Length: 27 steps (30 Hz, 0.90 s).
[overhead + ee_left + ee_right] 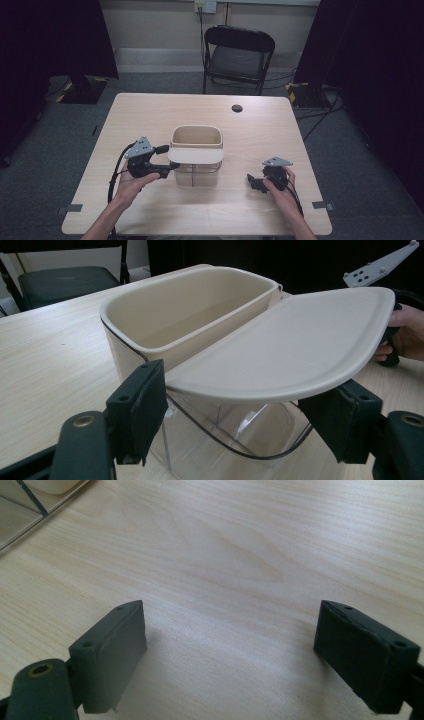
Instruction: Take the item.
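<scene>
Lid half open on the bin, your left gripper at its edge.

The bin [196, 155] stands mid-table [150, 107], and its cream lid [295, 347] is swung out flat over the near, clear part. Your left gripper [245, 420] sits at the bin's left side with its jaws spread wide around the lid's rim, not clamped, placed, it seems, to take or swing the lid. Your right gripper [258, 181] rests to the bin's right, jaws apart over bare wood, holding nothing.
</scene>
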### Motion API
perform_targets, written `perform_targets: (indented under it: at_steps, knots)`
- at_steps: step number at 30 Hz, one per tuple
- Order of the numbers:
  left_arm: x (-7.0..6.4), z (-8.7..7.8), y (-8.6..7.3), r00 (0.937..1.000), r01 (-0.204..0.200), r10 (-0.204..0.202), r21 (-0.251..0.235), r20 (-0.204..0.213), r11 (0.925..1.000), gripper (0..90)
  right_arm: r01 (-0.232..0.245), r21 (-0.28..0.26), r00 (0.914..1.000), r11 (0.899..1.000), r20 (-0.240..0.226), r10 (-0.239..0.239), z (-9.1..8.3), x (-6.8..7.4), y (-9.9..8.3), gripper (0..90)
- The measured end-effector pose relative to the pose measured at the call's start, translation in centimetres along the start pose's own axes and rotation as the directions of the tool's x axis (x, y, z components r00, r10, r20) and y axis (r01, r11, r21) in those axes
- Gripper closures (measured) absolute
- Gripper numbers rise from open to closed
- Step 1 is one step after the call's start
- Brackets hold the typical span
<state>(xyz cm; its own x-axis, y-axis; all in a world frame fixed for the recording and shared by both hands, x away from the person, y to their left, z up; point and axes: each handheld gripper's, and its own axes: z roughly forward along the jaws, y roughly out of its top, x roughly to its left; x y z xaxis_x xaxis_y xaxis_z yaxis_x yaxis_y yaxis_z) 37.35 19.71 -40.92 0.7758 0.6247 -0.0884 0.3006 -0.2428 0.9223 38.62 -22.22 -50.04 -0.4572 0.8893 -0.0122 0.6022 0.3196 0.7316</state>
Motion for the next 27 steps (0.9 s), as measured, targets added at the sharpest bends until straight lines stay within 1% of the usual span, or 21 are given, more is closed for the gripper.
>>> perform_targets:
  at_steps: [3,4,5,7,12,18,22,27]
  knots:
    - [0.06,-0.01,0.05,1.0000,0.000,0.000,0.001,0.002,1.0000,27.4,-0.001,0.001,1.0000,1.000,0.000,0.001,0.00,0.01,0.00,12.8]
    - [0.10,-0.07,0.08,1.0000,-0.004,0.004,0.008,-0.001,1.0000,27.5,-0.001,0.001,1.0000,1.000,0.000,0.001,0.00,0.00,0.00,12.8]
    - [0.13,0.01,0.03,1.0000,-0.003,0.003,-0.006,0.007,1.0000,27.5,0.000,0.000,1.0000,1.000,0.000,0.000,0.00,0.00,0.00,12.8]
    - [0.18,-0.02,0.04,0.9999,-0.007,0.007,-0.004,0.010,1.0000,27.5,-0.001,0.001,1.0000,1.000,0.000,0.001,0.00,0.01,0.00,12.7]
    - [0.23,0.00,0.18,0.9999,-0.002,0.002,-0.010,0.017,1.0000,26.7,-0.001,0.001,1.0000,1.000,0.001,0.001,-0.01,0.01,0.00,12.7]
    - [0.36,0.10,0.21,0.9995,0.017,-0.017,-0.009,0.026,0.9998,26.0,-0.001,0.001,1.0000,1.000,0.000,0.001,0.00,0.01,0.00,12.8]
    - [0.41,0.08,0.40,0.9996,0.008,-0.008,-0.004,0.026,1.0000,26.0,-0.001,0.001,1.0000,1.000,0.000,0.001,0.00,0.01,0.00,12.7]
    - [0.38,0.03,0.80,0.9997,0.005,-0.004,-0.014,0.025,0.9999,25.5,-0.001,0.001,1.0000,1.000,0.000,0.001,-0.01,0.01,0.00,12.7]
